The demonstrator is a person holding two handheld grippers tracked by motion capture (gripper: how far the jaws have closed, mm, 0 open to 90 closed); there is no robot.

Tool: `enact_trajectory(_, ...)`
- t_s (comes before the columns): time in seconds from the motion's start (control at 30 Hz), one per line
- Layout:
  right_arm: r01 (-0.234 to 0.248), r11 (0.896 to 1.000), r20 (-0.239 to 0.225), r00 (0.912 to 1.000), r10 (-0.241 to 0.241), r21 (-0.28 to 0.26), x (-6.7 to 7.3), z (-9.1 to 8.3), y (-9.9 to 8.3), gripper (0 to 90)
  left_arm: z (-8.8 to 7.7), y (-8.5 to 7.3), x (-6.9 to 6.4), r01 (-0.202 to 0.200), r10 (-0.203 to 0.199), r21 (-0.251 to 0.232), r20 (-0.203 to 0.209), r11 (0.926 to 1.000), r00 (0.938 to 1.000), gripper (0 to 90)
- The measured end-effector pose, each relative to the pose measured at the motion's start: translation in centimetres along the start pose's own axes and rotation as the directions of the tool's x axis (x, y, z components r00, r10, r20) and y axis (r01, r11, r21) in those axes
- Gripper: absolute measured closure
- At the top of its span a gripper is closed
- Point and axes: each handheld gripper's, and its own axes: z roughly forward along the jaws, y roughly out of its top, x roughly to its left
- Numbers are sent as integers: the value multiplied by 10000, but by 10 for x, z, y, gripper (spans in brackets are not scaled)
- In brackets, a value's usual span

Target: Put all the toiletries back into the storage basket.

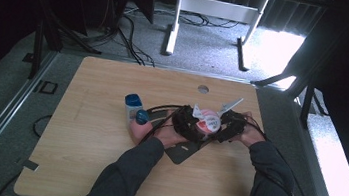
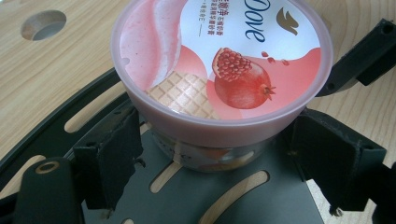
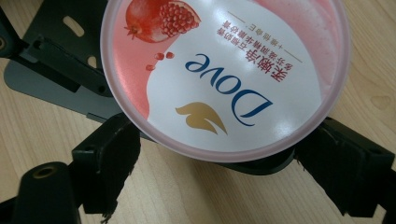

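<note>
Nearest the table's near edge, two dark grey sleeves (image 1: 128,173) are seen entering from below, each hand carrying a black two-jaw gripper.

The left gripper (image 1: 187,122) and the right gripper (image 1: 229,126) are brought together right of table centre, on opposite sides of a round pink plastic tub with a glossy printed lid showing a pomegranate and the word "Dove" (image 1: 208,121).

In the left gripper view the tub (image 2: 219,70) is seen between the jaws, low on its clear lower wall. The jaws stand apart on either side; whether the pads actually press the wall cannot be told. Judgement: this gripper is placed low to steady the body.

In the right gripper view the lid (image 3: 224,74) is seen from above, with the jaws spread wide beneath its rim and a visible gap on each side, so nothing is clamped. Judgement: this gripper is placed at rim height so the lid can be taken.

The tub is seen over a flat dark grey slotted plate (image 2: 196,196), apparently part of the left gripper, above the light wood-grain laminate table (image 1: 87,132). The lid surface is smooth and reflective; the rim is matt pink.

Just left of the hands, a small white bottle with a blue cap (image 1: 133,104) stands upright, with a pink rounded container topped in blue (image 1: 140,123) just near of it.

Farther off, a round cable hole (image 1: 203,89) is noted in the table top.
</note>
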Motion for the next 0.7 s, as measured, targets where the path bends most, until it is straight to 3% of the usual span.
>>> enact_trajectory(0.43,44,9996,-12,10000,-44,281,0,5,-3,175,6,-5,1,34,-39,299,161,9995,9999,180)
enact_trajectory(0.7,-41,9994,233,9997,33,344,-3,-2,-10,241,5,-9,0,-38,38,83,31,10000,10000,234)
